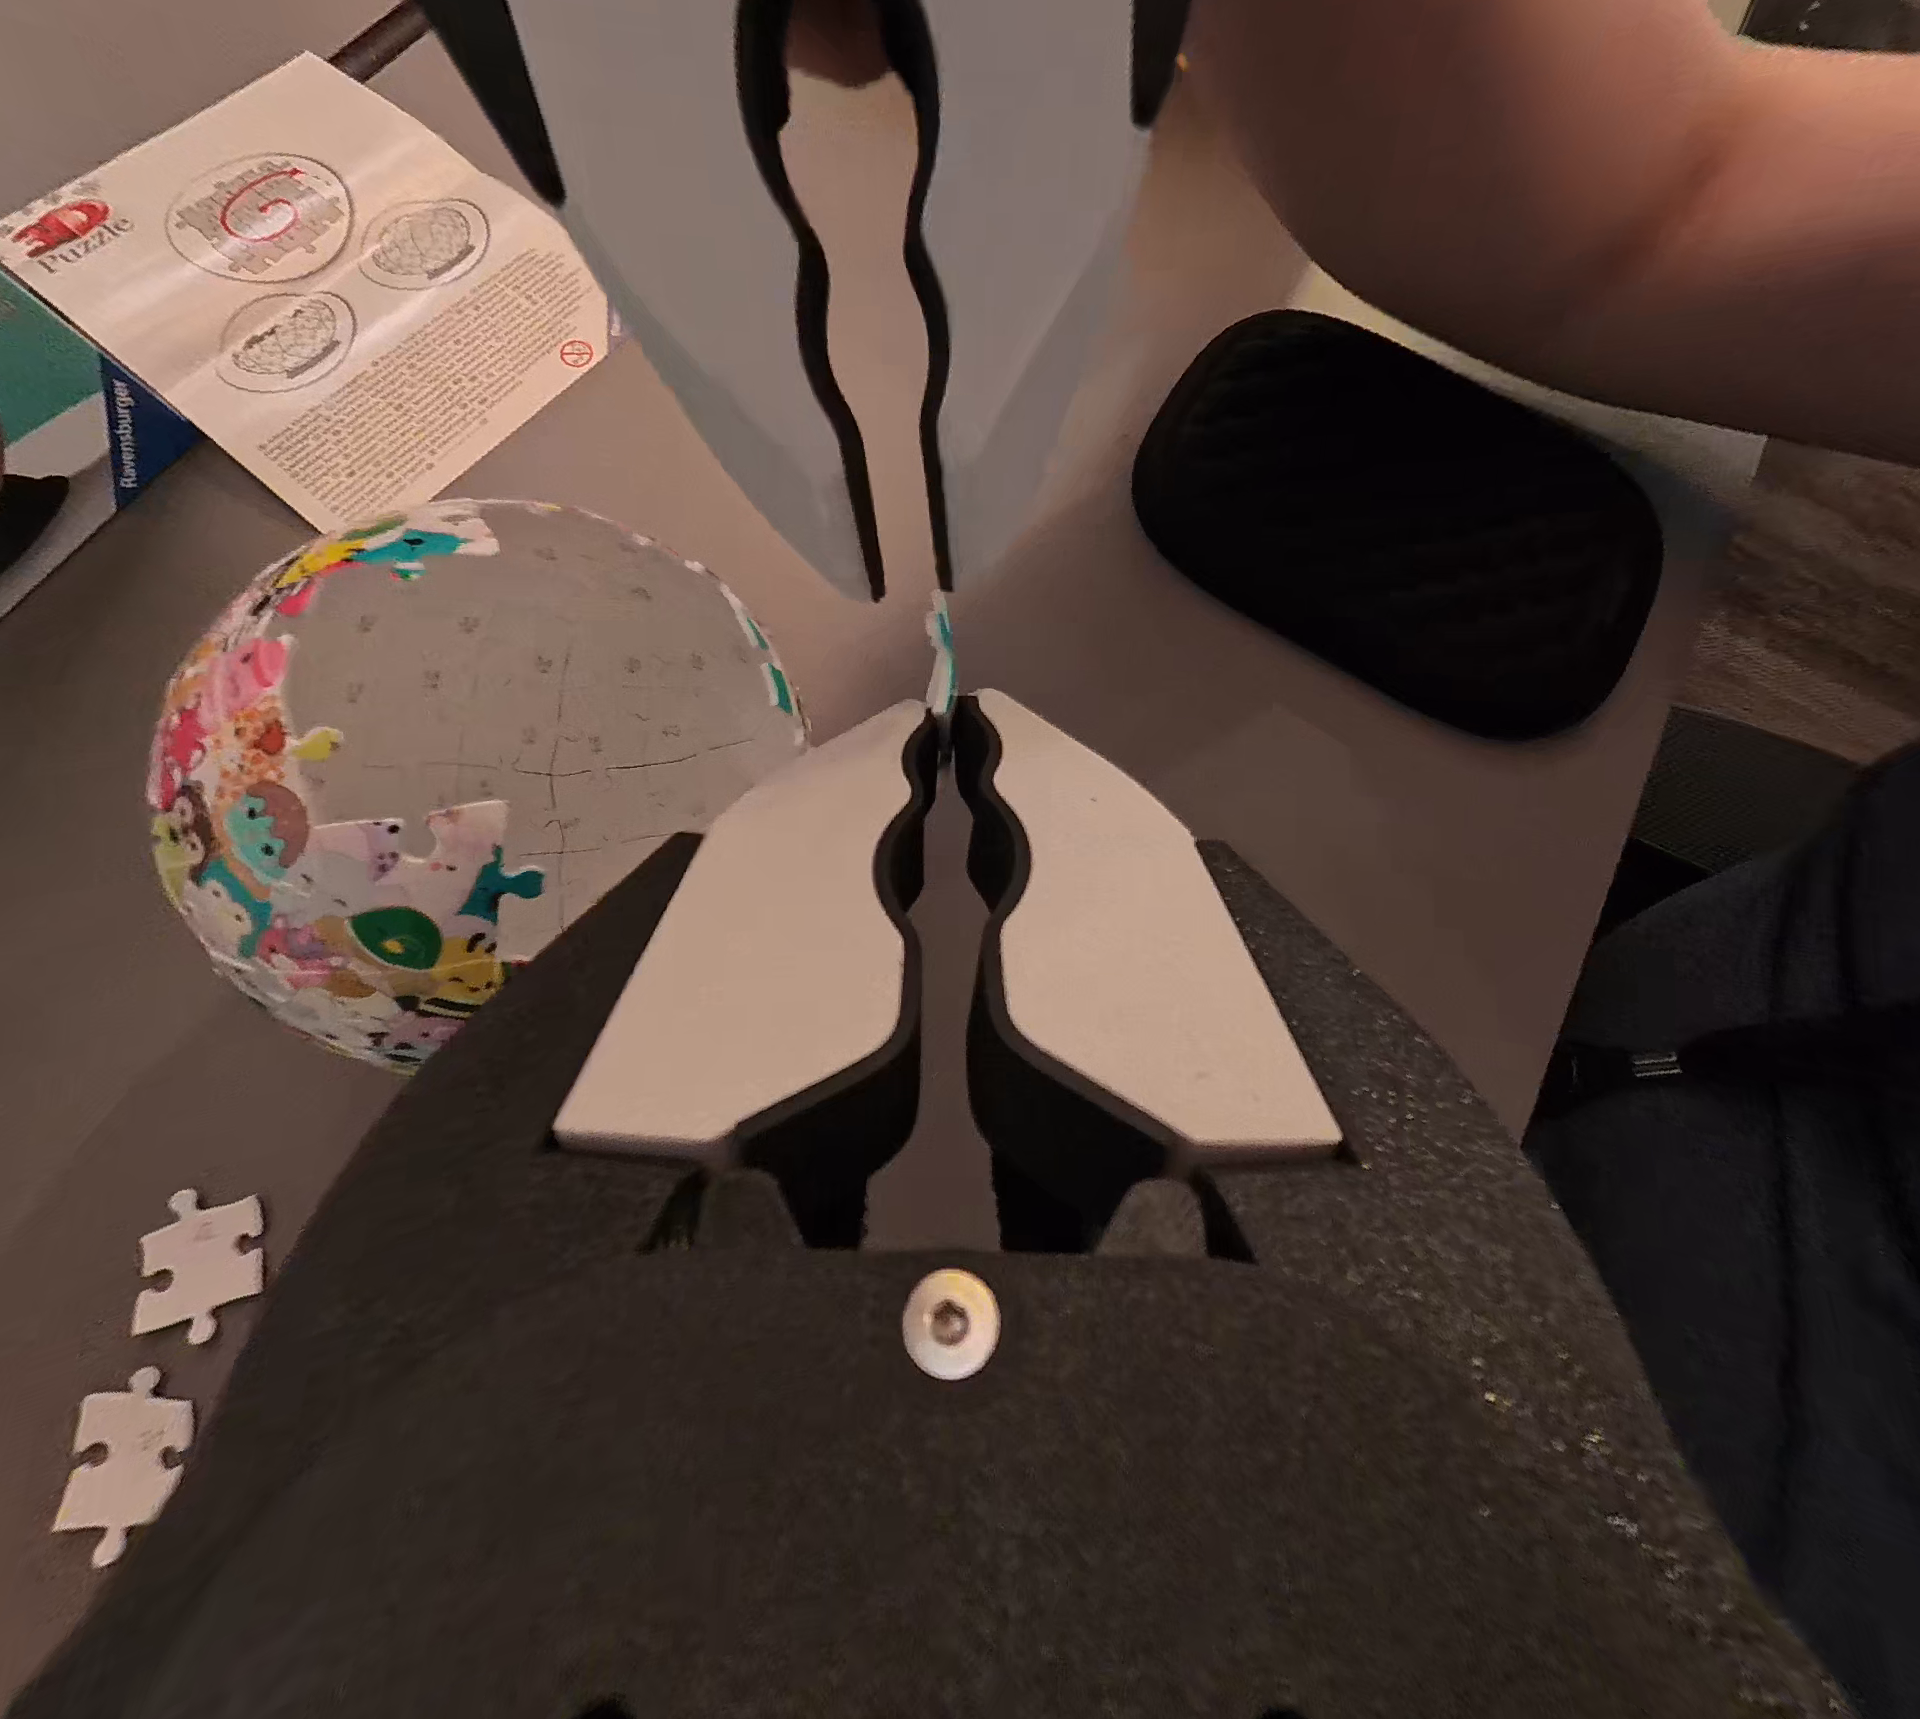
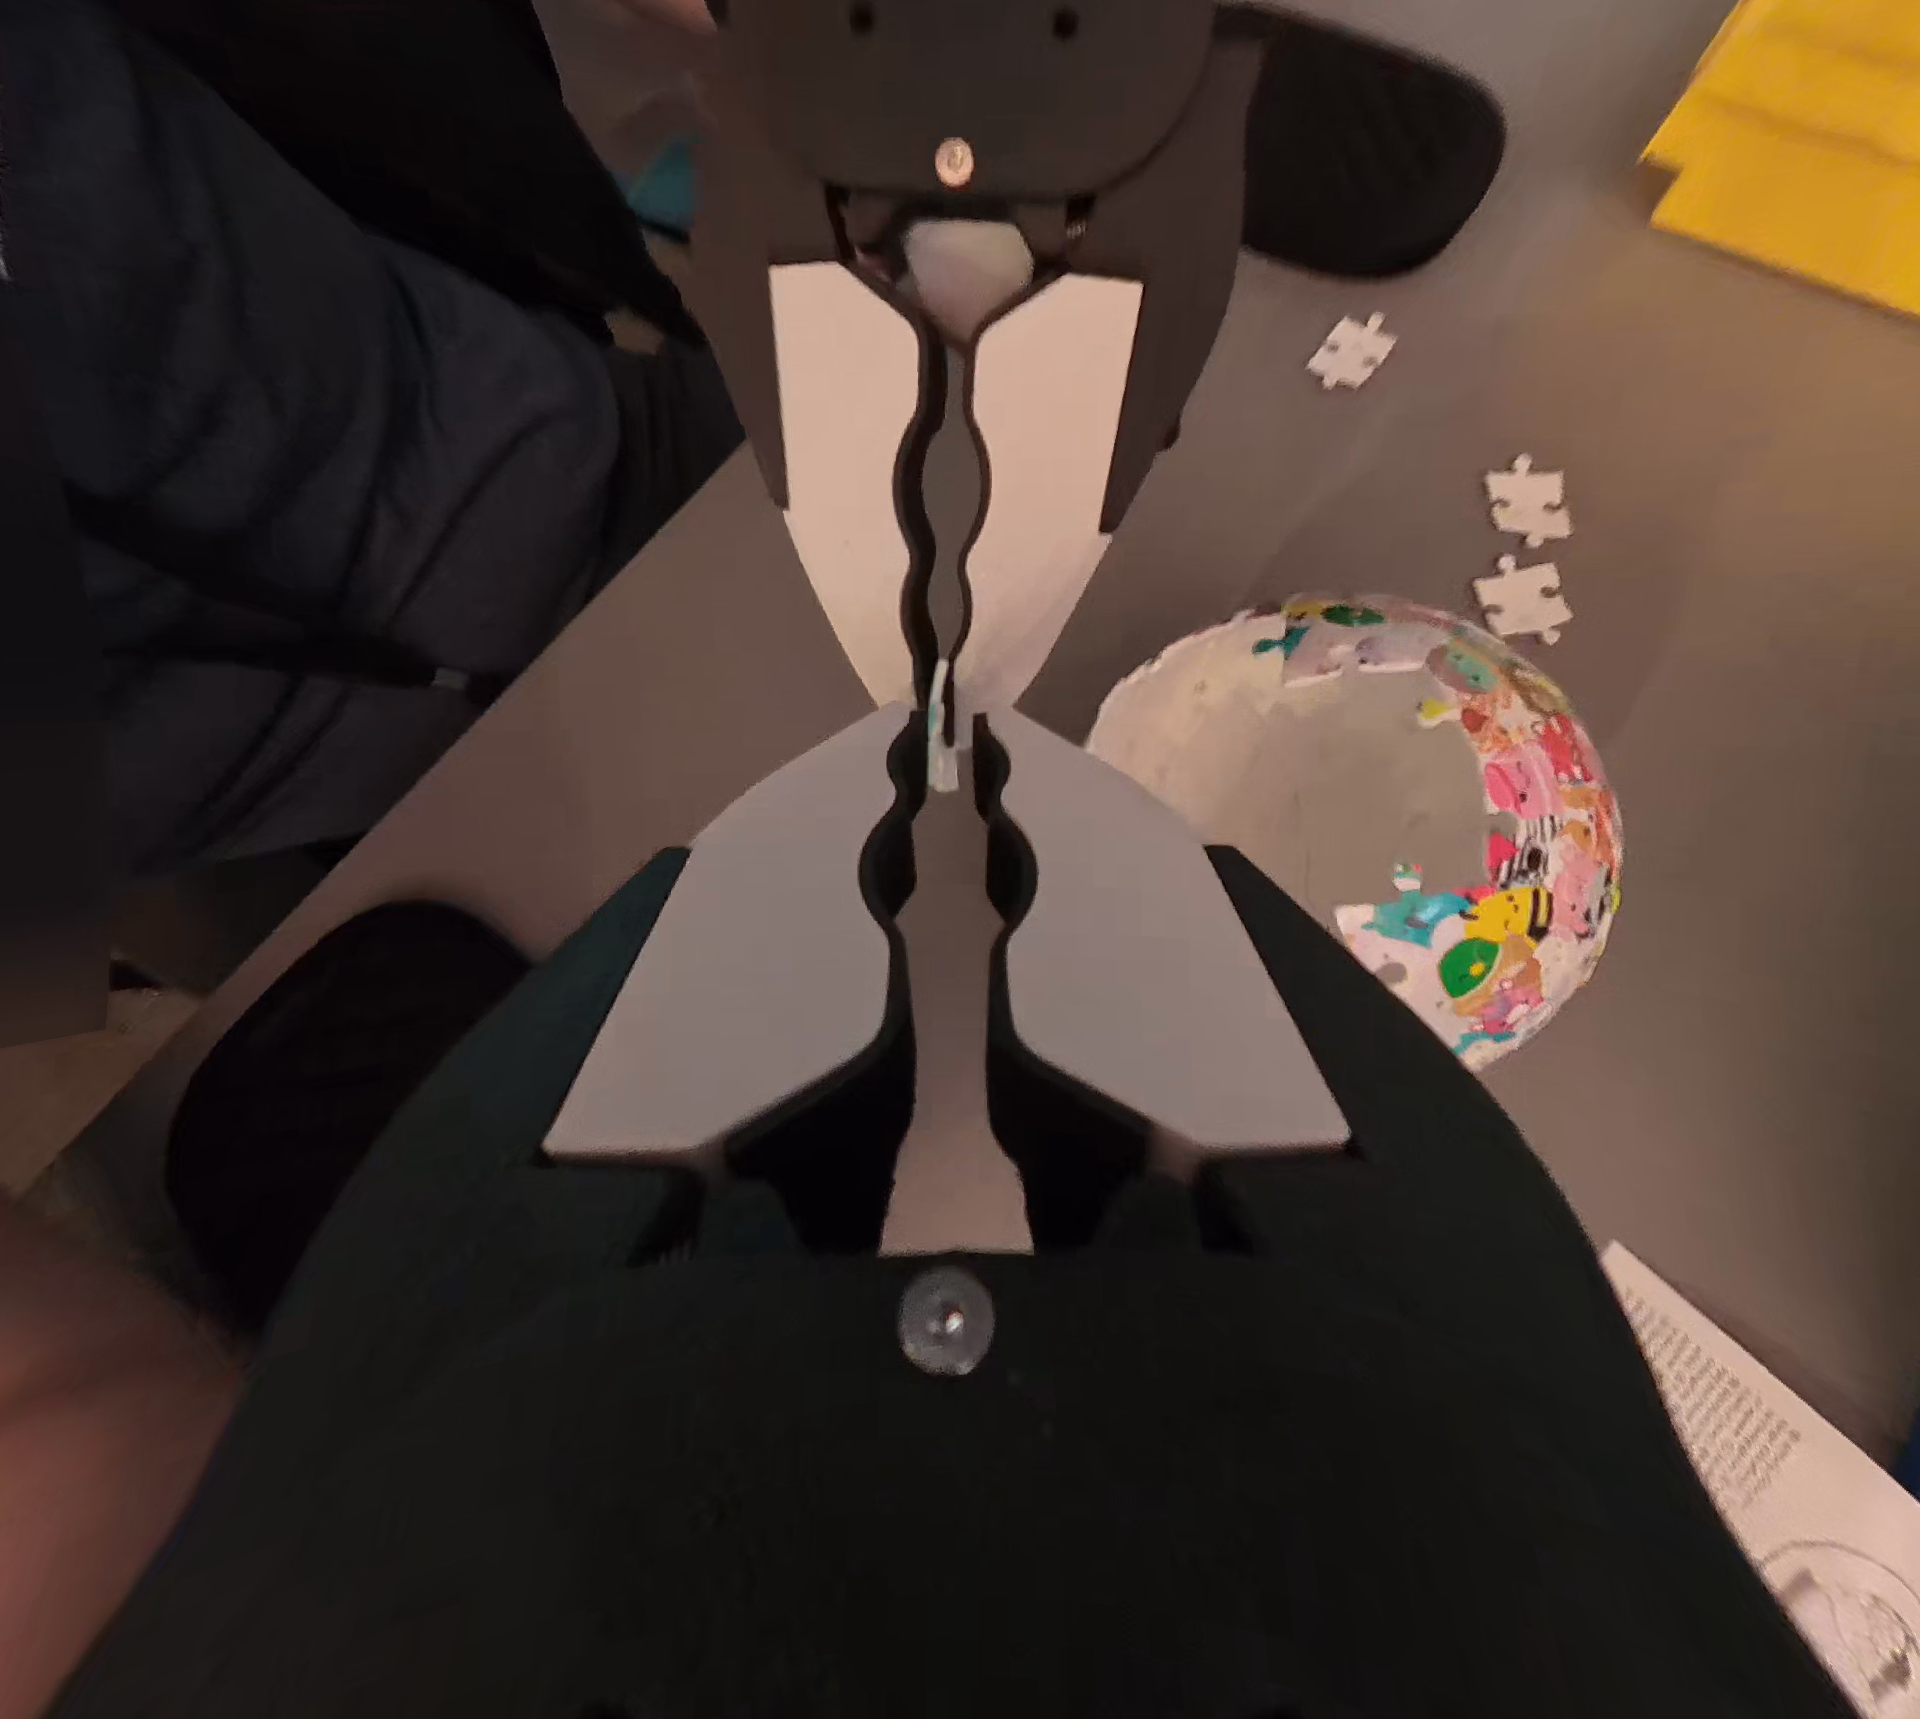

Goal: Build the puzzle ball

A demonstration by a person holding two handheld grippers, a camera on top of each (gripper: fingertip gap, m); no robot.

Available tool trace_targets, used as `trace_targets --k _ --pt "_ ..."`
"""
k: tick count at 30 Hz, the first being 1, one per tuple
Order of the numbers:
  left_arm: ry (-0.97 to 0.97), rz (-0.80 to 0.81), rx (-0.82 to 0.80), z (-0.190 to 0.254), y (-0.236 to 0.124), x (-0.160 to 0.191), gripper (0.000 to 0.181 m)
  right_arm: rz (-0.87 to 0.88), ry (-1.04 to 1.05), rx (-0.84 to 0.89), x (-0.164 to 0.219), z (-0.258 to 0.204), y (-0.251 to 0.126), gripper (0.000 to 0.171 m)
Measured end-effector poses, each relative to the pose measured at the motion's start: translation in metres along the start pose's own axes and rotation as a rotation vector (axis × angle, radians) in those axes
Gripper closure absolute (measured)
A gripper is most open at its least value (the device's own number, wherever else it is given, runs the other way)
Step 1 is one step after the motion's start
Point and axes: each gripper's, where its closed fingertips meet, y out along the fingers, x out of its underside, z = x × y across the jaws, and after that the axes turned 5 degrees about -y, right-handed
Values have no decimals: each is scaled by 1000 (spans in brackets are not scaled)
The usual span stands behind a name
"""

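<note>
The half-built puzzle ball point(image 1: 436, 765) lies on the grey table, colourful outside, white inside, with its open side up; it also shows in the right wrist view point(image 2: 1403, 817). My left gripper point(image 1: 945, 711) is shut on a small teal-and-white puzzle piece point(image 1: 942, 651), held edge-on above the table. My right gripper point(image 2: 945, 739) faces it tip to tip, its jaws a narrow gap apart around the far end of the piece point(image 2: 942, 729). The right gripper's tips point(image 1: 909, 591) hang just above the piece. The left gripper point(image 2: 940, 672) comes in from the top of the right wrist view.
Loose white pieces point(image 1: 197, 1264) point(image 1: 125, 1461) lie near the ball, also seen in the right wrist view point(image 2: 1527, 500). An instruction leaflet point(image 1: 343, 287) and a box point(image 1: 62, 391) lie behind the ball. A black pad point(image 1: 1392, 526), a yellow stack point(image 2: 1808, 111) and a person's arm point(image 1: 1507, 163) surround the workspace. Left and right tips are no more than a few centimetres apart.
</note>
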Motion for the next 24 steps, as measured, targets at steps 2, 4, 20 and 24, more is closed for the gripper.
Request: trace_targets --k 2,4,20,24 --pt "1 -7 -7 -2 0 2 178 -35 14 -22 2 1 1 165" --pt "6 -21 -14 -4 2 5 178 -47 22 -41 1 1 4 165" --pt "22 -44 -15 -7 0 12 178 -155 -3 -39 8 4 15 168" --pt "28 -45 -21 -8 0 11 178 -138 7 -63 6 1 16 164"
